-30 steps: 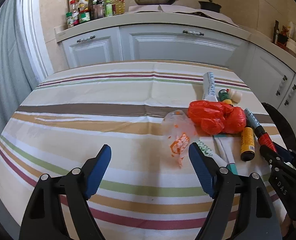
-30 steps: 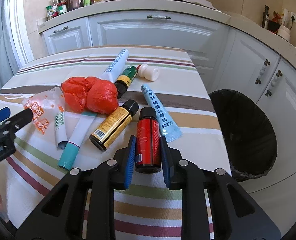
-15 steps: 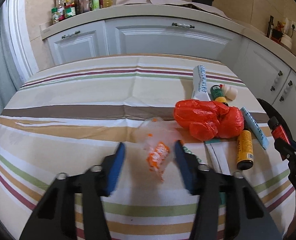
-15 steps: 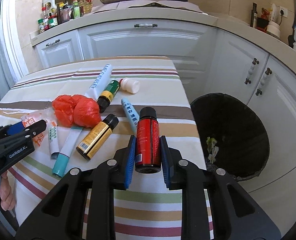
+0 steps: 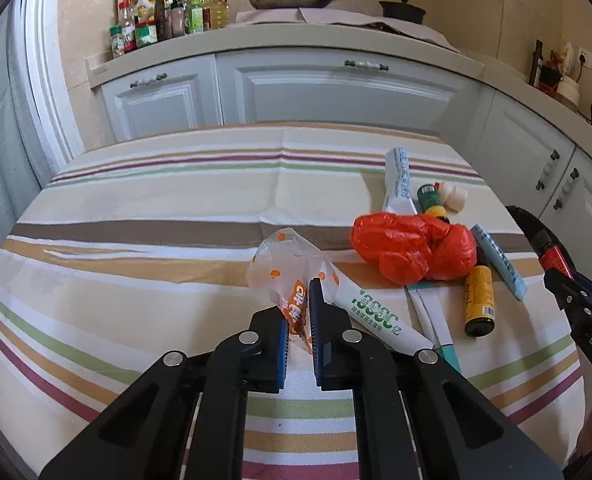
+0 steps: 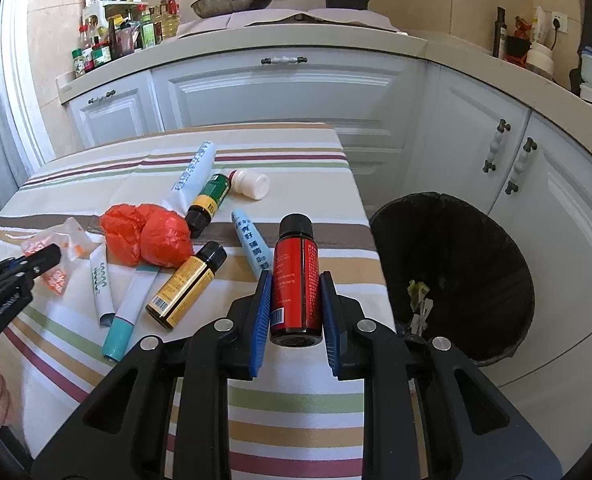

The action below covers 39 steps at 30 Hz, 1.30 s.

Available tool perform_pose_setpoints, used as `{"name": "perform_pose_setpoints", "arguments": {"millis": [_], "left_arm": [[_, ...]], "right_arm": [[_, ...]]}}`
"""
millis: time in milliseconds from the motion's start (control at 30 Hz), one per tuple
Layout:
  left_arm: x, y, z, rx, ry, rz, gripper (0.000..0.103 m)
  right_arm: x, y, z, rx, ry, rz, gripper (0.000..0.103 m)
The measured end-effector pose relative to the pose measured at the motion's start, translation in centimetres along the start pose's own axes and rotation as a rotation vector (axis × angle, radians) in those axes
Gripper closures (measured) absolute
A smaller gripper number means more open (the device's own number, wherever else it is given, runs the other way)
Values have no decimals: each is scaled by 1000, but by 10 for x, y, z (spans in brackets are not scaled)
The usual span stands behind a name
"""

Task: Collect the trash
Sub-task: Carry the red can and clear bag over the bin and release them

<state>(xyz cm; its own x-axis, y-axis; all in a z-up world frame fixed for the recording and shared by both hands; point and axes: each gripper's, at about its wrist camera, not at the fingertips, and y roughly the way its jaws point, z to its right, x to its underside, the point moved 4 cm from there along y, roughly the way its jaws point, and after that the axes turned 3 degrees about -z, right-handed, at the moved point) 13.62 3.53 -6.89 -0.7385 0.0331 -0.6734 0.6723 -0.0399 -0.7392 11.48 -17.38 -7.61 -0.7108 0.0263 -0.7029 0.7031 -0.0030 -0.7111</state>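
Your left gripper (image 5: 298, 322) has just closed its jaws, and now they pinch the clear wrapper (image 5: 291, 276) with orange dots and orange print. The wrapper sits on the striped cloth of the surface (image 5: 135, 216), and its top puffs up past the blue pads. A white tube (image 5: 380, 314) with green print lies just to the right of your left jaws, touching the wrapper.

Your right gripper (image 6: 296, 312) holds the red bottle (image 6: 296, 276) with the black cap. The jaws squeeze it from both sides. The bottle is up off the surface with its cap pointing away from you. It is near the right edge of the cloth, and the black trash bin (image 6: 456, 276) stands on the floor just to the right. A bit of green and white trash lies inside the bin.

More trash waits on the surface. There is a crumpled red bag (image 6: 147, 236), a yellow bottle (image 6: 187, 284) with a black cap, a green bottle (image 6: 209, 204), a small white bottle (image 6: 251, 184), a light blue tube (image 6: 251, 244), a long pale tube (image 6: 191, 176) and a white tube with a teal cap (image 6: 125, 316). They lie close together between your two grippers.
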Motion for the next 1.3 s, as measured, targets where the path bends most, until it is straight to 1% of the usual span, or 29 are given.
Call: {"name": "perform_pose_setpoints", "arguments": {"millis": [167, 300, 467, 533, 700, 833, 967, 1133, 1300], "left_arm": [[-6, -13, 9, -12, 20, 48, 93], [-13, -20, 22, 12, 30, 78, 93], [-27, -27, 54, 71, 72, 118, 93], [-34, -29, 72, 98, 90, 145, 93], [-48, -29, 120, 170, 137, 181, 93], [-55, -26, 162, 227, 195, 192, 93], [-58, -18, 202, 272, 248, 187, 93], [-61, 0, 241, 286, 298, 176, 93], [-62, 21, 264, 291, 326, 142, 93]], "right_arm": [[-4, -6, 7, 11, 12, 26, 80], [-9, -13, 18, 33, 25, 56, 80], [-17, -21, 43, 77, 48, 99, 80], [-21, -24, 59, 113, 60, 121, 80], [-27, -29, 97, 180, 98, 153, 80], [-30, -30, 129, 226, 128, 172, 80], [-34, -27, 159, 262, 153, 178, 80], [-37, -16, 183, 278, 162, 179, 80], [-35, -2, 200, 278, 183, 162, 80]]}}
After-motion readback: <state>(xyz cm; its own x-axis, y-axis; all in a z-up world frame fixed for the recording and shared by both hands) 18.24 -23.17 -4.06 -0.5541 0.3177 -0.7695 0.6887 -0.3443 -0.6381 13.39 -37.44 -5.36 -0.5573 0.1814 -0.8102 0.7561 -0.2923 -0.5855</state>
